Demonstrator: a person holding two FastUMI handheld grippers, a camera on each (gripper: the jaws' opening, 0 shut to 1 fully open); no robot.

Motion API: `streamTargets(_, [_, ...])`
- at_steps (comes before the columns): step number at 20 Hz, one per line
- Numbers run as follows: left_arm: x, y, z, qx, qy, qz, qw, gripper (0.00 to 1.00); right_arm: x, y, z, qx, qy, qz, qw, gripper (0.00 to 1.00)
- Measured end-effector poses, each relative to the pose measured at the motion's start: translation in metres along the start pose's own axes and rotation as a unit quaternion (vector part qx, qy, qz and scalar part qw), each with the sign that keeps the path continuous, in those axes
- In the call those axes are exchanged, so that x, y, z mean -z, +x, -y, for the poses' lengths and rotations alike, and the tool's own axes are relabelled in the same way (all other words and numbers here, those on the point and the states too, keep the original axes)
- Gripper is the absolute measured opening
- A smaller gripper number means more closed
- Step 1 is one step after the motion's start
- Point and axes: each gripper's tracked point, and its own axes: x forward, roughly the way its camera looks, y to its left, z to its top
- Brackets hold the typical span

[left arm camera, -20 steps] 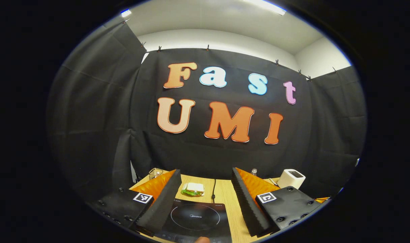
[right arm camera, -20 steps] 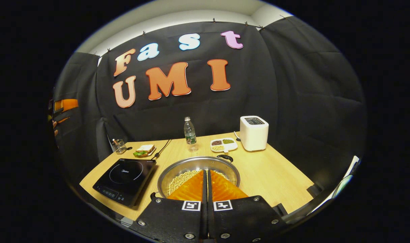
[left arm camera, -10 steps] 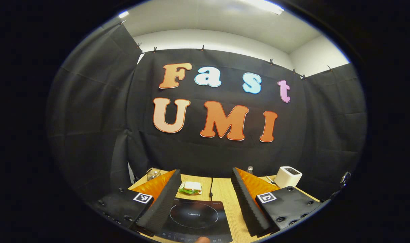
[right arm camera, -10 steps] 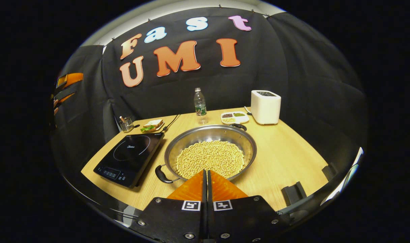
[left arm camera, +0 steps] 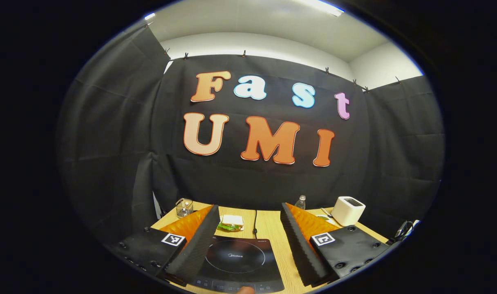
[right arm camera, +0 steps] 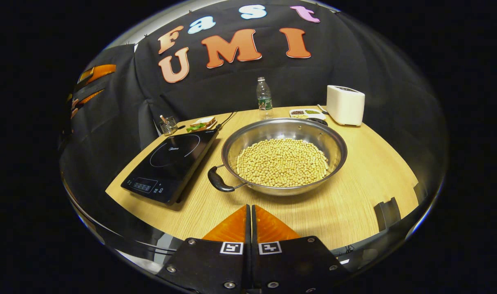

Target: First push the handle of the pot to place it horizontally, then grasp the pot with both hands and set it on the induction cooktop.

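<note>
pot (right arm camera: 284, 157) ahead of closed right claw (right arm camera: 250, 208)

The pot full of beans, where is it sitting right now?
In the right gripper view, the pot sits mid-table, just right of the induction cooktop, with the toaster behind it.

My booth, with its wooden table

Around me black cloth walls (left arm camera: 117, 134) hang clipped along their top edge, a white wall (left arm camera: 269, 47) and ceiling with a bright light strip (left arm camera: 320, 7) above; the light wooden table (right arm camera: 354, 192) stands against the cloth.
</note>
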Motion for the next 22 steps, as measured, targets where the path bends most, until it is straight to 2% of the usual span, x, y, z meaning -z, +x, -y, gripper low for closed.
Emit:
streamTargets(10, [0.011,0.014,-0.030,-0.012,-0.007,-0.012,1.000,0.97,0.007,0.044,-0.016,0.002,-0.008,-0.039,0.999,0.00])
streamTargets(22, [0.001,0.010,-0.047,-0.025,0.009,0.003,1.000,0.98,-0.007,0.069,-0.047,-0.020,-0.018,-0.046,0.999,0.00])
